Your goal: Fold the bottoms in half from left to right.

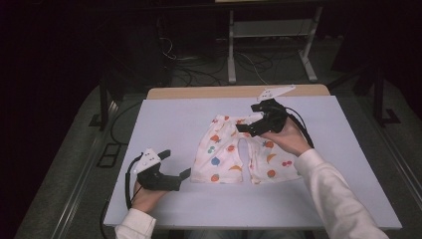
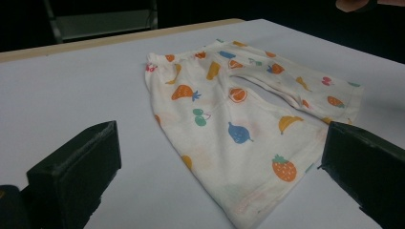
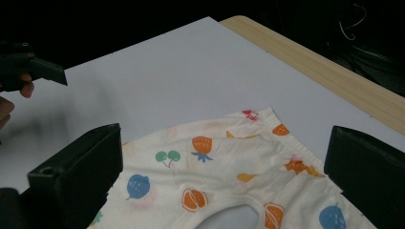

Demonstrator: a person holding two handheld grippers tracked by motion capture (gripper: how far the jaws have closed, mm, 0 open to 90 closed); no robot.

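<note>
Dim room, light falls from above onto the white tabletop [image 1: 174, 119], which reads evenly bright with a faint bluish cast; floor and surroundings drop to near black. Shadows soft and weak. No glare. High view slightly soft, grainy. Gripper views: near jaws dark, a bit blurred; smeared motion blur near tabletop's left edge in right gripper view.

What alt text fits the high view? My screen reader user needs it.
Small white shorts with a colourful fruit print lie flat on a white table. The right claw hovers open over the waistband, and the left claw sits open beside the near left leg.
</note>
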